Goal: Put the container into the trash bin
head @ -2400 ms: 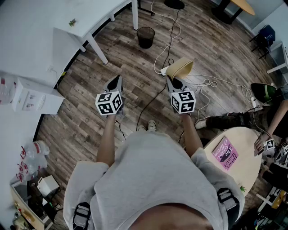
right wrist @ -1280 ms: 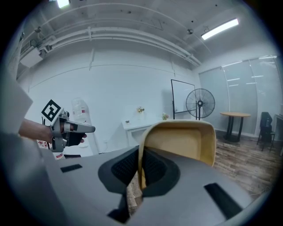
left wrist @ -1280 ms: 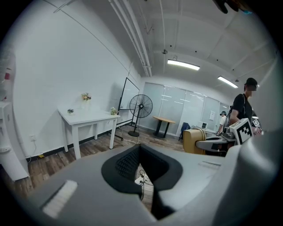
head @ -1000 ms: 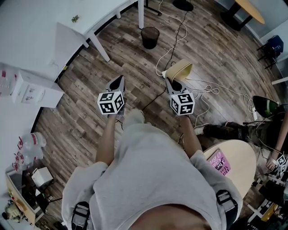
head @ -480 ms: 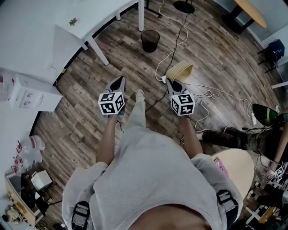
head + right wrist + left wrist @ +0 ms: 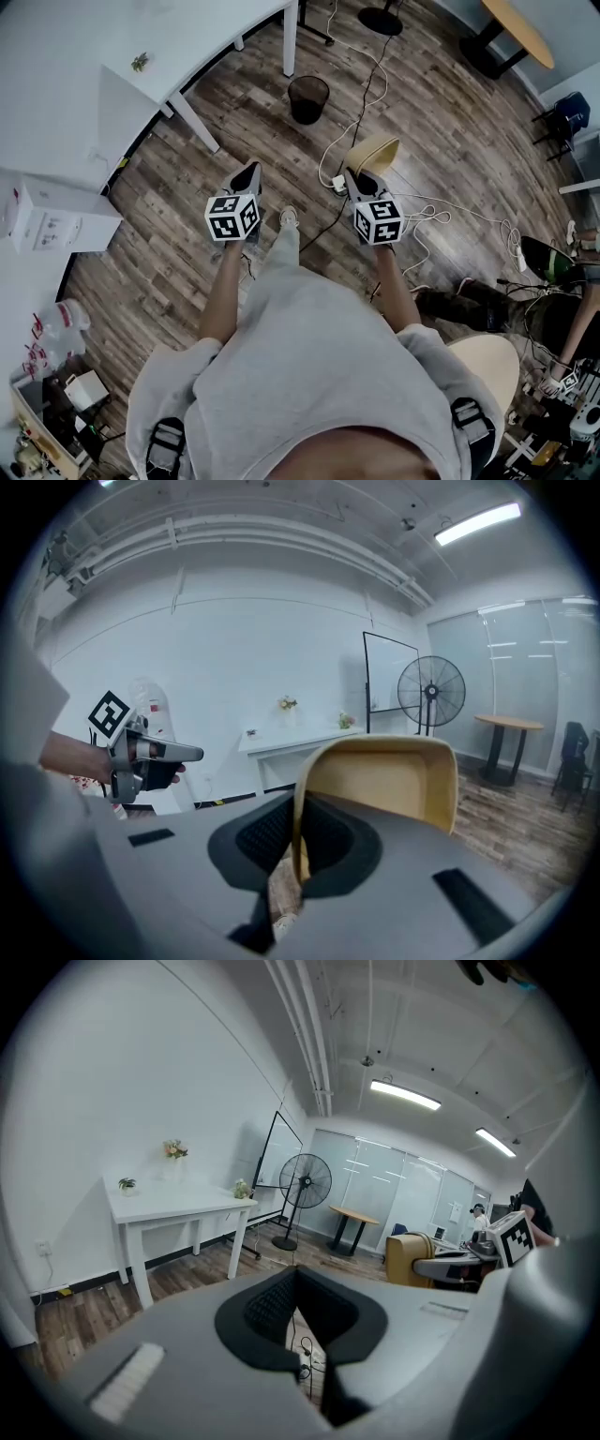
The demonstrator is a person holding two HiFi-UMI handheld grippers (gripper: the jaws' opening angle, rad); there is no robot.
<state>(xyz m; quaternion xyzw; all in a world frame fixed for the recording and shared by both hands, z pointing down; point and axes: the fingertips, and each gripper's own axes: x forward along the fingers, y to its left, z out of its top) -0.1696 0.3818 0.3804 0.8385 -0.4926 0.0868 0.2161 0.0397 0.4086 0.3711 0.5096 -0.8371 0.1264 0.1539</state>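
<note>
A tan, open-topped container [image 6: 372, 150] hangs over the wood floor, one wall pinched in my right gripper [image 6: 356, 180], which is shut on it. In the right gripper view the container [image 6: 384, 785] stands upright just past the right gripper [image 6: 298, 803]. My left gripper [image 6: 249, 174] is held level beside it on the left, shut and with nothing in it; in its own view the left gripper [image 6: 296, 1274] has its pads together. The black mesh trash bin [image 6: 307, 98] stands on the floor farther ahead, between the two grippers.
A white table [image 6: 112, 56] runs along the left, with a white box [image 6: 56, 220] below it. Cables [image 6: 375, 56] and a power strip [image 6: 336, 183] trail over the floor ahead. A standing fan [image 6: 307, 1183] is farther off. A round table [image 6: 492, 361] and a seated person's leg [image 6: 459, 302] are at the right.
The person has walked on over the floor with both grippers. The trash bin now lies nearer to the grippers in the head view. The container stays in the right gripper.
</note>
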